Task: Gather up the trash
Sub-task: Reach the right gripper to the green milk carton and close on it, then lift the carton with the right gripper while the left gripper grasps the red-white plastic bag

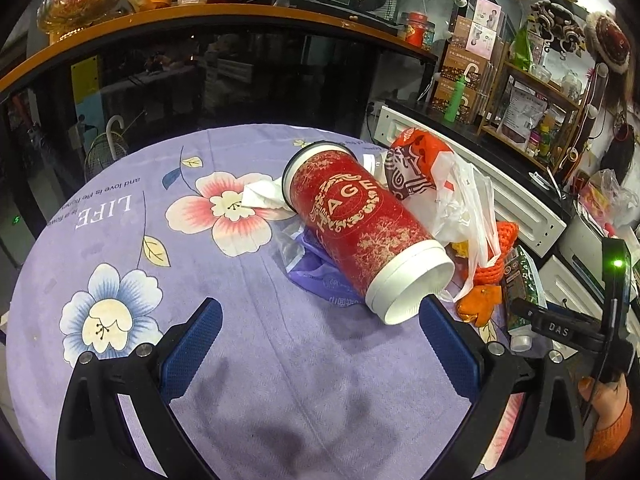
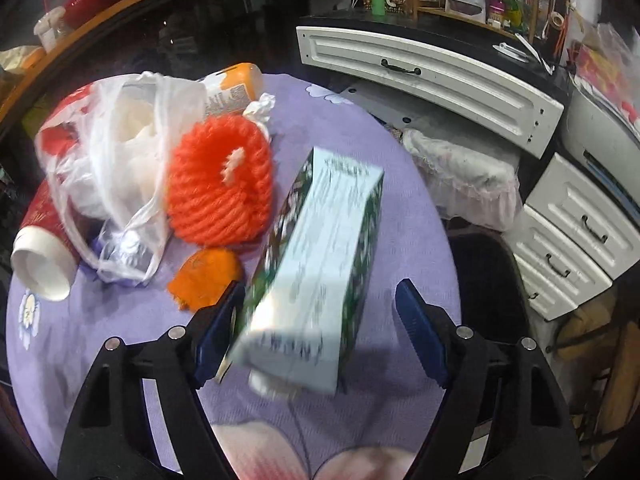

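We are at the pick-up step of collecting the trash. Our right gripper (image 2: pixel 320 320) straddles the green-and-white carton (image 2: pixel 320 280) lying near the right edge of the table (image 2: pixel 400 208); its jaws stand apart, left pad at the carton's side, right pad clear. Next we must close squarely on it. Our left gripper (image 1: pixel 320 336) hangs wide apart and empty, just short of the red cup (image 1: pixel 360 216) at the table's middle.
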The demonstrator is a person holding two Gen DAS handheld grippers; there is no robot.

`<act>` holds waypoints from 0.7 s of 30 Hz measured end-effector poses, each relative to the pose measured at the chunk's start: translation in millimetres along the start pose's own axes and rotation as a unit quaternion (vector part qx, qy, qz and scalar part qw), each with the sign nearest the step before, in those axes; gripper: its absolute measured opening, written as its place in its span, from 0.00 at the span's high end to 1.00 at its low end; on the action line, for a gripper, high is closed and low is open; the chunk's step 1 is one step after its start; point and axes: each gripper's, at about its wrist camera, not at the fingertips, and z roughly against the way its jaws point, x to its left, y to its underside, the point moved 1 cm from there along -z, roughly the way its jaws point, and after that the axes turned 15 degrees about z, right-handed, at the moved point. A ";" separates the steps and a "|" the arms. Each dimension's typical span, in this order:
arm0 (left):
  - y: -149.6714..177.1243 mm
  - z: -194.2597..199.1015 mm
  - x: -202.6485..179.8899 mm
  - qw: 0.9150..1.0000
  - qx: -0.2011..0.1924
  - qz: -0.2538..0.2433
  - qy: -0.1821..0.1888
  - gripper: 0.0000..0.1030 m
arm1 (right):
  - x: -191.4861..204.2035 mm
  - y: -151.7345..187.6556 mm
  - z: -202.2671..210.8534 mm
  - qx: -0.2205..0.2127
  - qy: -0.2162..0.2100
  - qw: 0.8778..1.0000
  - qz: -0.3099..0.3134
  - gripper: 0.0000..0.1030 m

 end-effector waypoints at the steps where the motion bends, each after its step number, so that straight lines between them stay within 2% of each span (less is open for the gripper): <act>1: -0.5 0.6 -1.1 1.000 -0.001 -0.002 0.001 0.06 | -1.1 -2.8 -4.7 0.008 -0.007 1.000 -0.001 0.25; 5: -1.8 4.1 -13.0 0.999 -0.012 -0.030 -0.003 0.05 | -5.0 -8.5 -21.8 0.027 -0.020 0.999 -0.007 0.27; 6: -1.8 4.2 -15.6 0.999 -0.014 -0.036 -0.004 0.05 | -6.0 -7.8 -22.9 0.024 -0.026 0.999 -0.008 0.31; 7: -2.3 3.9 -18.1 0.999 -0.014 -0.041 -0.005 0.05 | -6.9 -7.0 -23.3 0.022 -0.031 0.999 -0.011 0.42; 10: -8.9 2.3 -27.5 0.999 -0.012 -0.052 -0.001 0.05 | -9.8 -4.5 -21.4 0.011 -0.042 0.999 -0.015 0.49; 12: -14.3 0.7 -38.3 0.997 -0.009 -0.072 0.001 0.05 | -13.1 -2.3 -17.2 -0.001 -0.053 0.998 -0.016 0.49; 16: -32.2 -8.8 -73.0 0.993 -0.004 -0.120 0.001 0.06 | -15.8 0.4 3.3 -0.043 -0.038 0.998 -0.001 0.49; 21: -55.3 -45.1 -111.0 0.989 0.040 -0.140 -0.012 0.06 | -21.1 8.3 29.3 -0.081 -0.030 0.996 0.021 0.49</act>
